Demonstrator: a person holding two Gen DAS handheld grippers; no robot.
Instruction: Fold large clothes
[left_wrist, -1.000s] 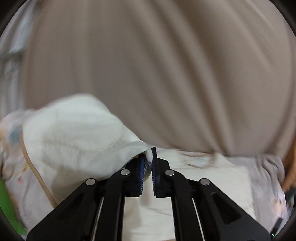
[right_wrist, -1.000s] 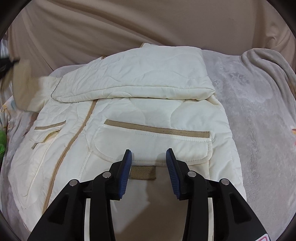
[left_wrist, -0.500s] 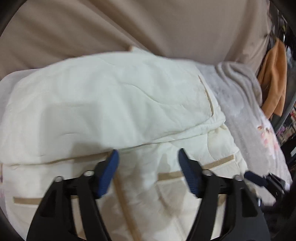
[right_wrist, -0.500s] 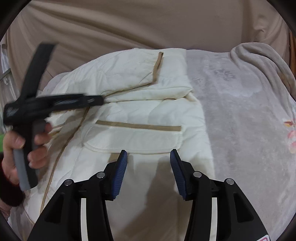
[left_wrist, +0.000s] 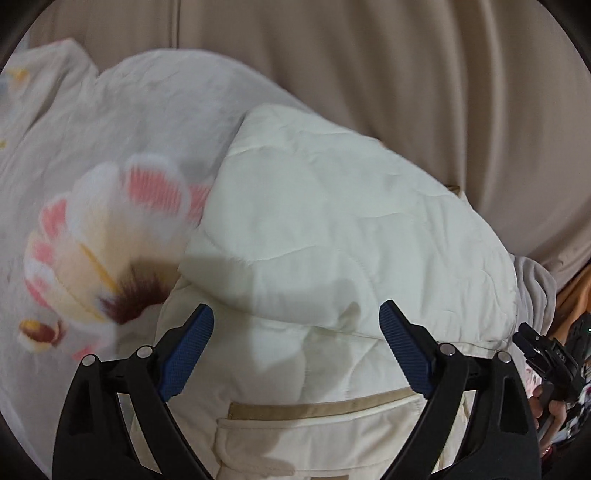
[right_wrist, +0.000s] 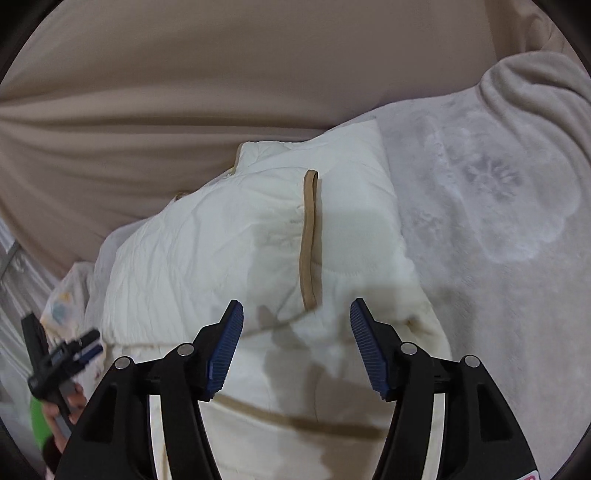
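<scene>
A cream quilted jacket with tan trim lies on a pale grey blanket, its sleeves folded across the body. A tan-edged pocket shows near the bottom of the left wrist view. My left gripper is open and empty just above the jacket. In the right wrist view the jacket shows a tan cuff band. My right gripper is open and empty above the jacket. The left gripper also shows at the lower left of the right wrist view, held in a hand.
The grey fleece blanket has flower patterns; a pink and white flower lies left of the jacket. A beige curtain hangs behind. The right gripper shows at the right edge of the left wrist view. Something green lies at the lower left.
My left gripper let go of the sleeve, opened wide and swung left over the jacket. The sleeve now lies folded across the body. My right gripper opened wider and moved forward.
</scene>
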